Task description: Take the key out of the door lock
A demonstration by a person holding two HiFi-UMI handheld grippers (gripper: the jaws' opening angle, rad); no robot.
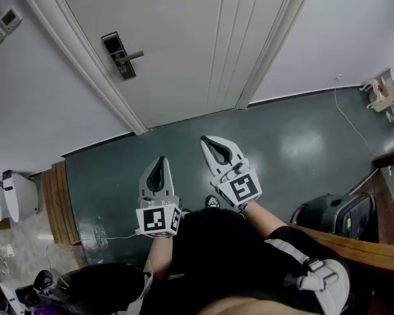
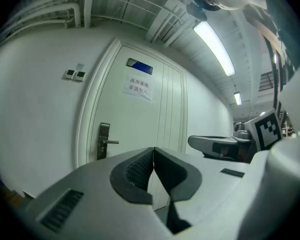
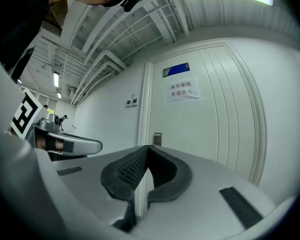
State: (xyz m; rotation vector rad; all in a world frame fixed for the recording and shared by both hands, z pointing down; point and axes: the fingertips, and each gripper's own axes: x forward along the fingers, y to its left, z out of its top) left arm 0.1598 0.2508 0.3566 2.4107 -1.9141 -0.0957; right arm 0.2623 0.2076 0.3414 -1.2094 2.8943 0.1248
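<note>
Head view: the person stands back on the dark floor, well apart from the white door. The left gripper and right gripper are held side by side at waist height, both aimed toward the door, which suggests an approach not yet begun. The door lock, a dark plate with a lever handle, sits near the door's left edge. The key that should be in it is too small to make out here.

Left gripper view: the dark fingers are pressed together with nothing between them. The lock plate shows beyond them at the door's left edge, under a paper notice. No key can be told apart from the plate.

Right gripper view: these fingers are likewise closed on nothing, and only the top of the lock plate peeks just above their tips. Judging from this, closed, empty fingers suit carrying the tools forward. One pair will have to part at the lock before any pull on the key.
</note>
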